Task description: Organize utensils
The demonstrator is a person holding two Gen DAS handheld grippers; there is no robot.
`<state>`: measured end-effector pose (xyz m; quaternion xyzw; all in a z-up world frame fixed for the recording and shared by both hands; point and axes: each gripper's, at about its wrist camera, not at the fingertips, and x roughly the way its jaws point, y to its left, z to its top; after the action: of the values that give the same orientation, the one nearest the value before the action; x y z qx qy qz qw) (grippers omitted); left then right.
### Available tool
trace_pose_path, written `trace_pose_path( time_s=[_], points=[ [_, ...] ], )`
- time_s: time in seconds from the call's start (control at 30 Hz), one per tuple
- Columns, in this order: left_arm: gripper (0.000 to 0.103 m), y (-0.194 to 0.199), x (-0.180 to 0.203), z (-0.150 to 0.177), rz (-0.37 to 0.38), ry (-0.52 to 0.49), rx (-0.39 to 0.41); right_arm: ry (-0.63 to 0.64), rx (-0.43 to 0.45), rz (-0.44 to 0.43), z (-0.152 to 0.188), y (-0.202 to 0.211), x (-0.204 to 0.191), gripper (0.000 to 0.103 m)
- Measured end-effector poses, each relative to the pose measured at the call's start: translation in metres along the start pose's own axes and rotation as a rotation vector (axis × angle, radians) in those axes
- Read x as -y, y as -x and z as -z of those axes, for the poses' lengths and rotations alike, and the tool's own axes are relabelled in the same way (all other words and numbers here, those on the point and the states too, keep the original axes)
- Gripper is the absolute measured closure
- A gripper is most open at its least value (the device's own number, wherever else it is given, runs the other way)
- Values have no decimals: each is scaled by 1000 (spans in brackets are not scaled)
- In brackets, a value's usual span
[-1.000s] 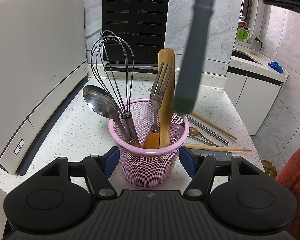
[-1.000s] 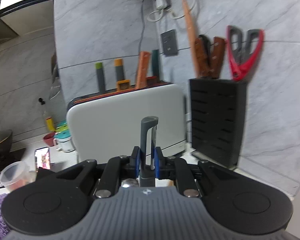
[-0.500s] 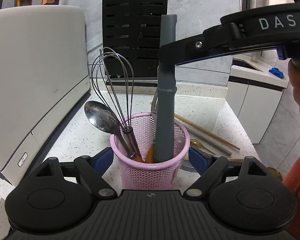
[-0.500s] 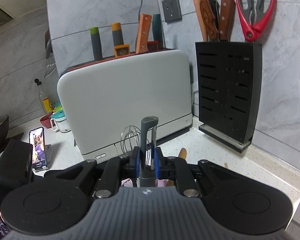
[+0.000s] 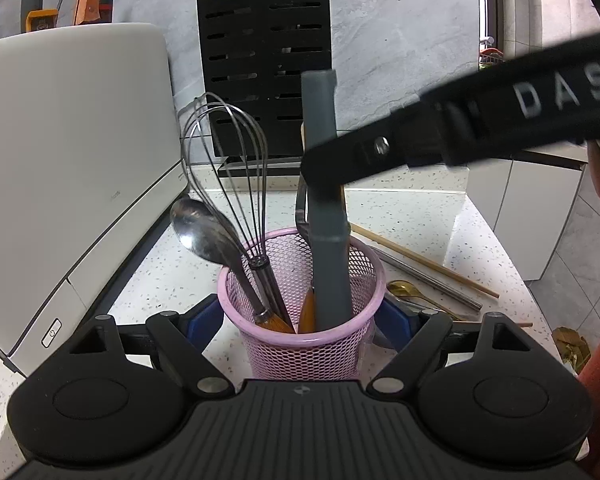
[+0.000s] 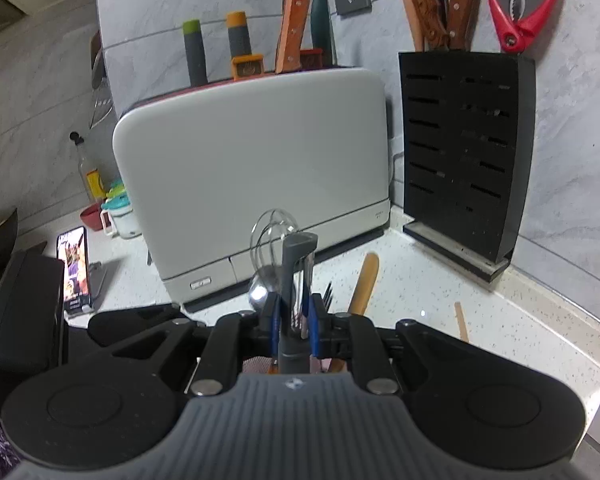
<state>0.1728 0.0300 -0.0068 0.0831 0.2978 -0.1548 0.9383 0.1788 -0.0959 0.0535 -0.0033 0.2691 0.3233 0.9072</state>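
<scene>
A pink mesh basket (image 5: 300, 344) stands on the speckled counter and holds a whisk (image 5: 228, 168), a steel spoon (image 5: 204, 228), a fork and a wooden spatula (image 6: 364, 284). My left gripper (image 5: 302, 320) straddles the basket; its jaws are closing and the blue pads (image 5: 204, 320) touch the basket's sides. My right gripper (image 6: 294, 320) is shut on a grey-handled utensil (image 6: 296, 264). That utensil (image 5: 324, 200) stands upright with its lower end inside the basket, and the right gripper (image 5: 320, 168) holds it partway up.
Wooden chopsticks (image 5: 420, 256), steel chopsticks and a gold spoon (image 5: 408, 290) lie on the counter right of the basket. A white appliance (image 5: 72, 160) stands at the left and a black knife block (image 5: 264, 68) behind. A phone (image 6: 74, 268) leans far left. The counter ends at the right.
The right gripper came down and lowered the grey-handled utensil from above the basket into it. The left jaws spread wider around the basket, which looms larger now.
</scene>
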Motion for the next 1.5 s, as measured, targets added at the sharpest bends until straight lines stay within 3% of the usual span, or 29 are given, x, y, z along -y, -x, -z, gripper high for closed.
trace_pose_path(
  time_s=[0.17, 0.47, 0.53, 0.7, 0.8, 1.07, 1.5],
  points=[
    [10, 2, -2, 0, 5, 13, -3, 1, -94, -27, 6, -11, 1, 91],
    [15, 7, -5, 3, 22, 43, -17, -5, -105, -50, 8, -9, 1, 88],
    [17, 9, -5, 5, 27, 49, -20, -8, -115, -58, 8, -6, 0, 80],
    [18, 16, -6, 8, 38, 44, -25, -55, -117, -66, 9, 9, 7, 78],
    [18, 18, -6, 10, 42, 42, -27, -68, -96, -69, 14, 23, 10, 70],
    [20, 20, -7, 11, 48, 48, -32, -49, -104, 5, 37, 54, 6, 61],
    [22, 23, -10, 13, 53, 54, -37, -94, -244, 152, 85, 57, 23, 61]
  ],
)
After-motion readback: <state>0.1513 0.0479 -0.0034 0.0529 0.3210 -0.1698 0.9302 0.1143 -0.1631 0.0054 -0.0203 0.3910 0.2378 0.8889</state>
